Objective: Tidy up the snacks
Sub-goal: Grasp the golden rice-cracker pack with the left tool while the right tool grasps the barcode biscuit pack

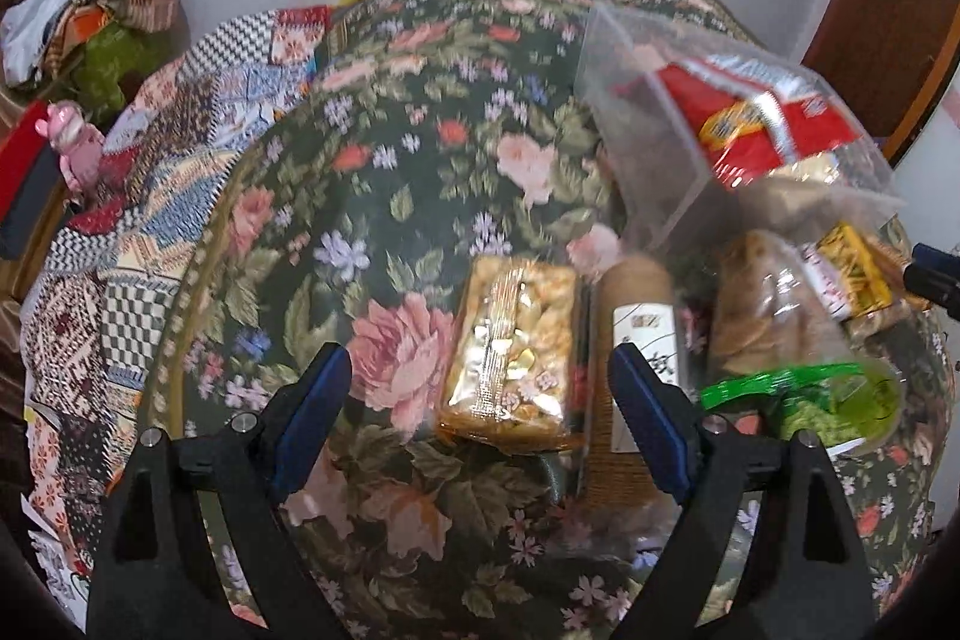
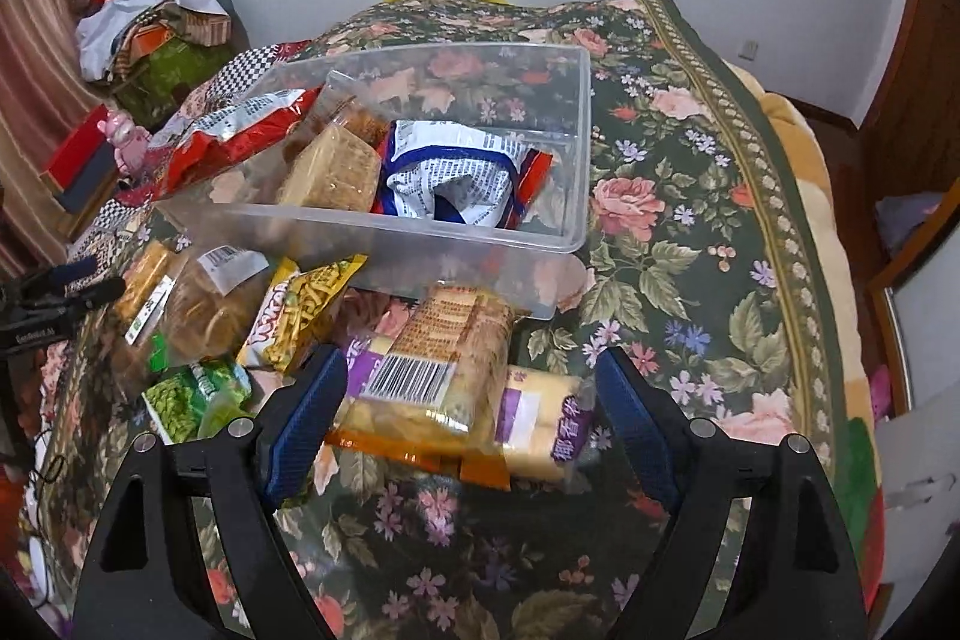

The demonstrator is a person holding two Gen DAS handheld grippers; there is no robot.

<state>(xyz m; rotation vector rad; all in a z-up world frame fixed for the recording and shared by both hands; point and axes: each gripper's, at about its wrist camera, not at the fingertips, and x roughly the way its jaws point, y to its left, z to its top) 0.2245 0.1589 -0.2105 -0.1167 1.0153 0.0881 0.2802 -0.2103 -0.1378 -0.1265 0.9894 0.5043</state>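
Observation:
A clear plastic bin (image 2: pixel 528 232) stands on the floral cloth (image 2: pixel 690 232) and holds a red bag (image 2: pixel 228 142), a cracker pack (image 2: pixel 336 172) and a white-and-blue bag (image 2: pixel 456 184). Loose snacks lie in front of it. My right gripper (image 2: pixel 471 400) is open, its jaws either side of an orange-trimmed pack with a barcode (image 2: pixel 438 370) lying on a purple-and-yellow pack (image 2: pixel 540 418). My left gripper (image 1: pixel 480 400) is open around a golden nut bar pack (image 1: pixel 516 346); a brown pack with a white label (image 1: pixel 642 316) lies beside it. The bin (image 1: pixel 660 118) shows at upper right there.
A green pea bag (image 2: pixel 192 394), a yellow snack bag (image 2: pixel 306 310) and a clear biscuit bag (image 2: pixel 198 304) lie left of the bin. A patchwork cloth (image 1: pixel 150 196), a pink figure (image 1: pixel 75 142) and piled clothes (image 1: pixel 90 16) are at the left. A wall stands behind.

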